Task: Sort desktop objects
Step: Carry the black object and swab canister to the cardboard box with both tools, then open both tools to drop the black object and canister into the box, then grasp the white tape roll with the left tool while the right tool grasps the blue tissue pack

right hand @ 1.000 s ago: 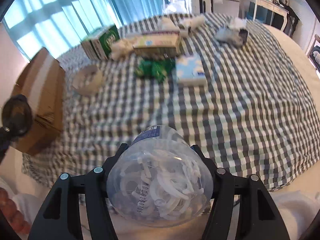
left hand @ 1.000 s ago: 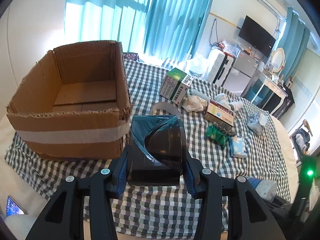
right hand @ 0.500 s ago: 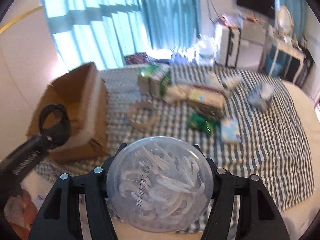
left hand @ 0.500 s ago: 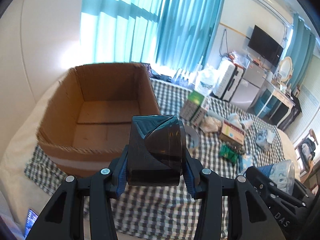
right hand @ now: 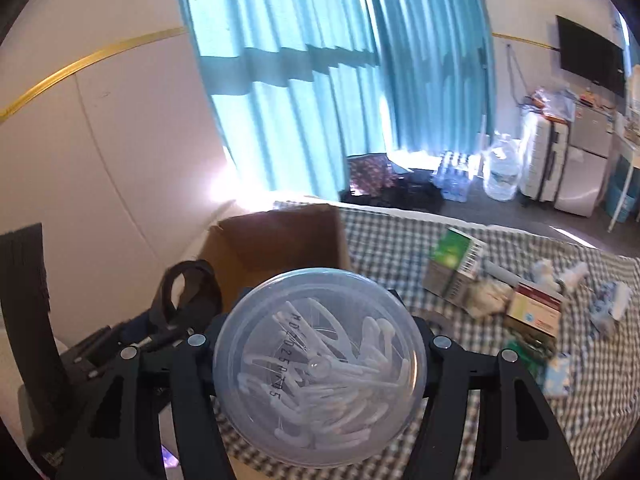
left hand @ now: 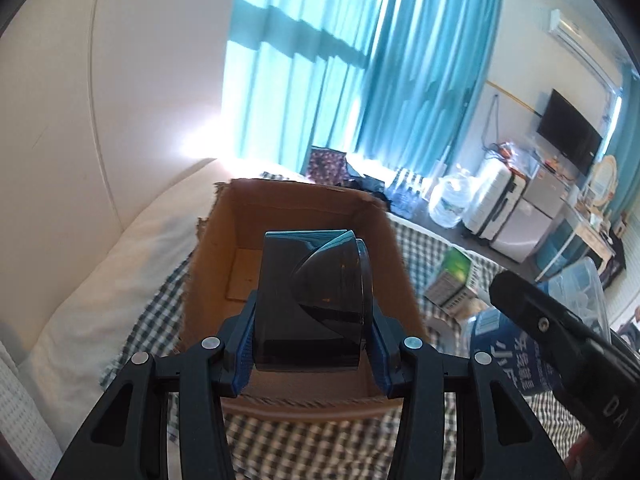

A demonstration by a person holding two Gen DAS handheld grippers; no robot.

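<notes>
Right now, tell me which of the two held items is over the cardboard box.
The black container in the left gripper: it hangs above the cardboard box. The clear jar in the right gripper is short of it.

Both tools [left hand: 312, 344] [right hand: 320, 364] clamped, raised

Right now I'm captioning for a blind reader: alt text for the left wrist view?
The left claw grips a black case above an open box on a checked cloth; teal curtains hang behind.
</notes>
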